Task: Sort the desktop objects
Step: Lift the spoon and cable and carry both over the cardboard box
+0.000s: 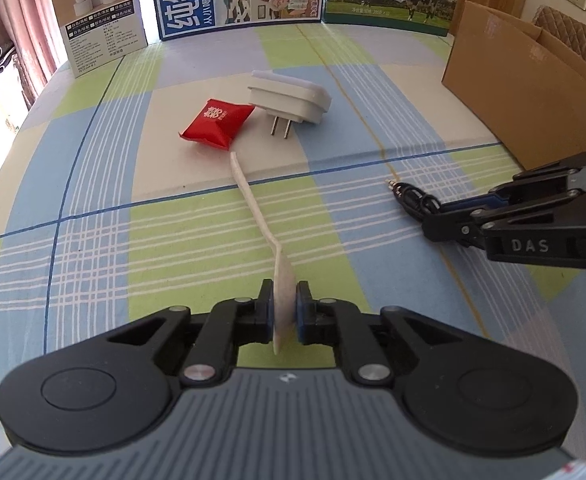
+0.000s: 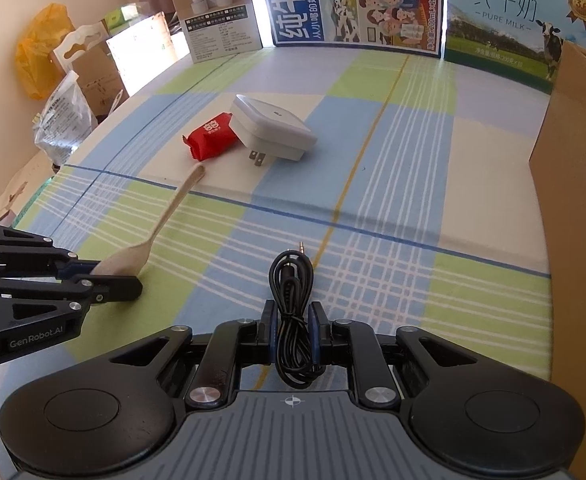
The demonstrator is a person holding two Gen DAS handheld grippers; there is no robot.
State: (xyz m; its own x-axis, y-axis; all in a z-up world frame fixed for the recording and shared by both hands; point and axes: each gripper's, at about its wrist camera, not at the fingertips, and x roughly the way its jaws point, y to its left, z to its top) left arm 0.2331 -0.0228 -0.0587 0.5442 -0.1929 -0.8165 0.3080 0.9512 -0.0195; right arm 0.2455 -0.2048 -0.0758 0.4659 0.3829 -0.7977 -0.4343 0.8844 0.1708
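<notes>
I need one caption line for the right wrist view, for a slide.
Right hand-held gripper shut on a coiled black audio cable; left hand-held gripper holds a beige spoon over the checked tablecloth.

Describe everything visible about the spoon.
The spoon is pale beige, matte, perhaps wood-fibre plastic, with a long slim handle and an oval bowl. The left gripper is shut on the bowl, held on edge; the handle stretches across the checked tablecloth, its tip ending just short of the red packet.

Both grippers: black linkage arms w/ silver screws, blue finger pads, ribbed grey base w/ round black discs. Left gripper (image 2: 119,280) marked "GenRobot.AI"; right gripper (image 1: 421,210) marked "DAS".
</notes>
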